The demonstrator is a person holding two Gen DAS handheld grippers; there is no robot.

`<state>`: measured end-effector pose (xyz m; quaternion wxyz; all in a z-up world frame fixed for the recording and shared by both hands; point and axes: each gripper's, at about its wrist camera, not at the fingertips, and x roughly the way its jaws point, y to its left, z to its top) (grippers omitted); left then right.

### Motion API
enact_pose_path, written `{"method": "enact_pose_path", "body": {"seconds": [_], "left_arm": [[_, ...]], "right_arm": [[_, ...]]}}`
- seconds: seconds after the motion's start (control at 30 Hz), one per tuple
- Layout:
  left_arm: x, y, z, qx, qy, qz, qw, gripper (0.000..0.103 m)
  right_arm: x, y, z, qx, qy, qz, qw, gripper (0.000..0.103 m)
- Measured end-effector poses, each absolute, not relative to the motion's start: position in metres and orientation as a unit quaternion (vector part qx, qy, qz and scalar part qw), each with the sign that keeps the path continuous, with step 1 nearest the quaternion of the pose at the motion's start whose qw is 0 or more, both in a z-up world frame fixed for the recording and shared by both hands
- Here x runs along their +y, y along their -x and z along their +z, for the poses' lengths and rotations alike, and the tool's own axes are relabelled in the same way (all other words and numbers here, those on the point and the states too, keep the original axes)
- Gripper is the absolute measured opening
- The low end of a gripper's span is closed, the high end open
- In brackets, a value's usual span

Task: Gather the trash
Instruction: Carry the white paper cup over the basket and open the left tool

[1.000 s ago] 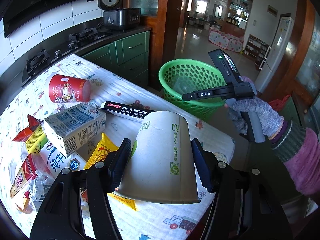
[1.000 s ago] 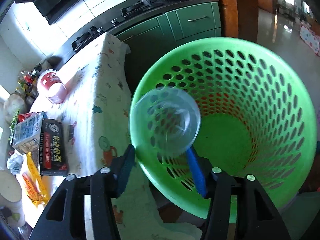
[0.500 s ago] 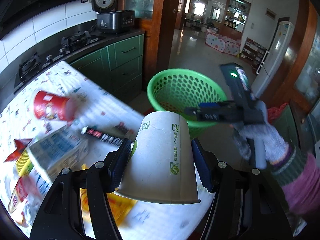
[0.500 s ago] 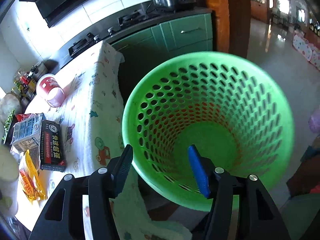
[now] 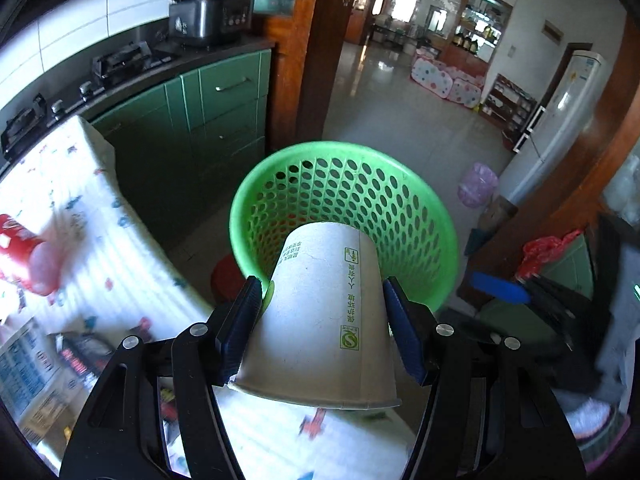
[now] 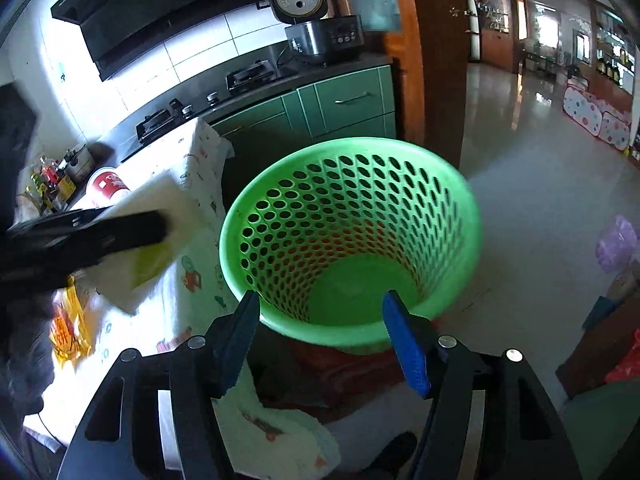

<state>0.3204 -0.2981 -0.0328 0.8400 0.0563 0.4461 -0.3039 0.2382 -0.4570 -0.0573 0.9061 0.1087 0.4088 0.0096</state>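
Left wrist view: left gripper [image 5: 320, 320] clamped on a beige paper cup with green printing [image 5: 320, 320], cup base pointing forward, its rim nearest the camera. Cup held above the edge of the table draped in a white cartoon-print cloth [image 5: 120, 248], lined up in front of the perforated bright-green plastic waste basket [image 5: 400, 208] standing on the floor. Basket's near wall and floor hidden behind the cup. Blurred at left: a red-and-white paper cup lying on its side [image 5: 24, 256], a milk carton and a dark box, both cut off by the frame edge. At right, only a blue pad and dark frame of the right gripper [image 5: 500, 288] visible, smeared.

Right wrist view: right gripper [image 6: 320, 328] with jaws spread, just been opening, nothing between the pads; held over the basket's near rim [image 6: 352, 152]. Basket interior looks bare, though a clear item would be hard to make out. Left gripper [image 6: 88, 232] a dark blur at left, the paper cup [image 6: 152, 236] half covered by it. Yellow snack wrapper [image 6: 68, 336] on the cloth, smeared.
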Motion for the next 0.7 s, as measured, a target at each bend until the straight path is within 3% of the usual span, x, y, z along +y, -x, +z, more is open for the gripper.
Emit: {"method": "enact_pose_path", "body": {"seconds": [0.27,0.37,0.7], "left_arm": [[-0.328,-0.347,-0.058,0.465,-0.038,-0.288,0.836,0.064],[-0.334,-0.351,-0.061,0.461,-0.041,-0.279,0.841,0.077],[-0.298,-0.316,-0.033,0.427,-0.035,-0.272,0.862,0.077]], "right_arm": [[-0.466,-0.222,-0.069,0.412,-0.113,0.000,0.904,0.066],[-0.470,-0.219,-0.075,0.417,-0.121,-0.003,0.901,0.066],[-0.452,-0.211,-0.062,0.408,-0.114,0.012,0.906,0.066]]}}
